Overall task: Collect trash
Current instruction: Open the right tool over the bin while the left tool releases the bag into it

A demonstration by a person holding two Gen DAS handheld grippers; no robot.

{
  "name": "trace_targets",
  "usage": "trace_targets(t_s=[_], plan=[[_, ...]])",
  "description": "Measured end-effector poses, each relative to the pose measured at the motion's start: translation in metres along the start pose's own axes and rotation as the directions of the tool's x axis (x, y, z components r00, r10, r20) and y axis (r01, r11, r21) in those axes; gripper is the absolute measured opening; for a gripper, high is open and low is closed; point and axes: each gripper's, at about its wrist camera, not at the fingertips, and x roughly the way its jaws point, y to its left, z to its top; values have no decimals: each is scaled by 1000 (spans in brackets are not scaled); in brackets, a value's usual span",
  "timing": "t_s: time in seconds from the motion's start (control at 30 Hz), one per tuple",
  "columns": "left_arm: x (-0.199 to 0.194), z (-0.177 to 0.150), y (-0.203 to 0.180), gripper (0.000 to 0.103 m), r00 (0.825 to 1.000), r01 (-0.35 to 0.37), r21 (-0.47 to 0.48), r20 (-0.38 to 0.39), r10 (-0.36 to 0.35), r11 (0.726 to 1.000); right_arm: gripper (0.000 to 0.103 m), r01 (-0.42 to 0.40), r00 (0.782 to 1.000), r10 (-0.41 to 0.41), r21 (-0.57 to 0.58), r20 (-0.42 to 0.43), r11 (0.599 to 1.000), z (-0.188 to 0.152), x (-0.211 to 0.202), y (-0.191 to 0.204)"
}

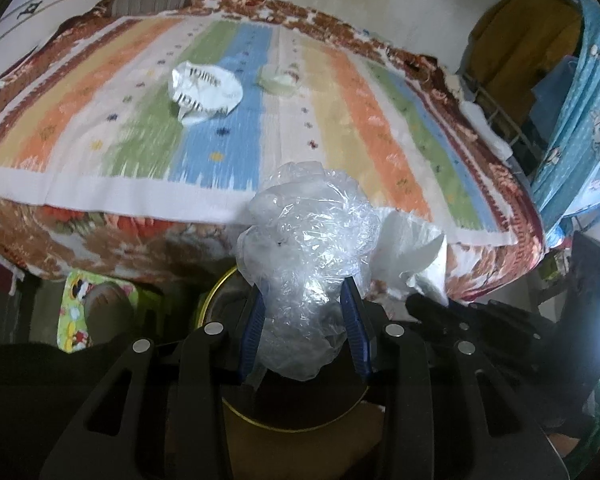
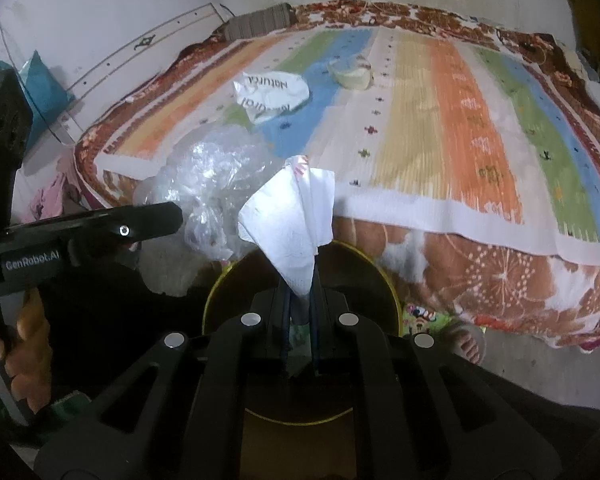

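Note:
My left gripper [image 1: 305, 295] is shut on a crumpled clear plastic bag [image 1: 308, 236], which bulges up between the blue pads. My right gripper [image 2: 300, 280] is shut on a white paper napkin [image 2: 290, 220] that stands up from its closed jaws. Both hang just over a dark round bin with a yellow rim [image 2: 220, 280], seen also as the bin [image 1: 210, 300] under the left gripper. The napkin [image 1: 414, 252] shows right of the bag in the left wrist view; the plastic bag [image 2: 208, 184] shows left of the napkin in the right wrist view. On the bed lie a crumpled white printed wrapper [image 1: 204, 90] and a small pale cup-like piece [image 1: 278, 80].
The bed with a striped blanket [image 1: 340, 128] fills the far side, its edge close over the bin. Clothes and a blue cloth [image 1: 580, 120] hang at right. A pillow [image 2: 256, 24] lies at the head. A person's hand [image 2: 28, 340] holds the left gripper's handle.

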Motion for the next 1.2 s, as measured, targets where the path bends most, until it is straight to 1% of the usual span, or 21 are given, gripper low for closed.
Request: trace_targets(t_s=[0.23,0.37,0.43,0.53,0.63,0.7,0.73,0.77,0.8,0.93,1.0,1.07,1.2], plan=[[19,-10,3,37,996,-42,-22,-85,40,999,7,19,996,-18,18,-84,1000,-12,17,1],[28,-12,9,37,992,-55,-59,-120,47,997,7,29,991,-24,37,-134,999,-14,28,-2],[36,-13,13,37,987,-59,-87,-153,45,994,7,19,984,-8,63,-176,998,-17,36,-5],[52,-18,22,38,975,-58,-150,-221,24,987,7,2,972,26,117,-234,993,-21,50,-12],[61,-21,25,38,967,-72,-169,-253,27,983,7,2,962,37,140,-272,990,-25,61,-14],[63,-21,24,39,966,-76,-169,-257,31,983,8,-1,956,46,155,-291,988,-26,67,-15],[64,-20,24,49,966,-71,-175,-257,24,982,11,-2,952,53,166,-303,986,-27,70,-16],[64,-20,25,63,967,-62,-182,-254,14,981,22,-1,950,55,172,-308,985,-28,72,-16],[63,-19,26,65,970,-56,-194,-242,8,979,28,0,949,56,178,-311,984,-28,73,-17],[59,-17,29,65,975,-48,-214,-224,-1,976,29,-6,948,66,189,-310,982,-27,75,-19],[57,-15,30,66,978,-48,-226,-210,-1,973,34,-5,950,63,187,-304,982,-26,74,-18],[53,-13,30,70,982,-50,-228,-187,6,973,36,-7,954,62,184,-295,983,-23,73,-18],[46,-7,32,74,989,-57,-233,-146,23,971,40,-5,960,54,177,-276,984,-17,71,-17]])
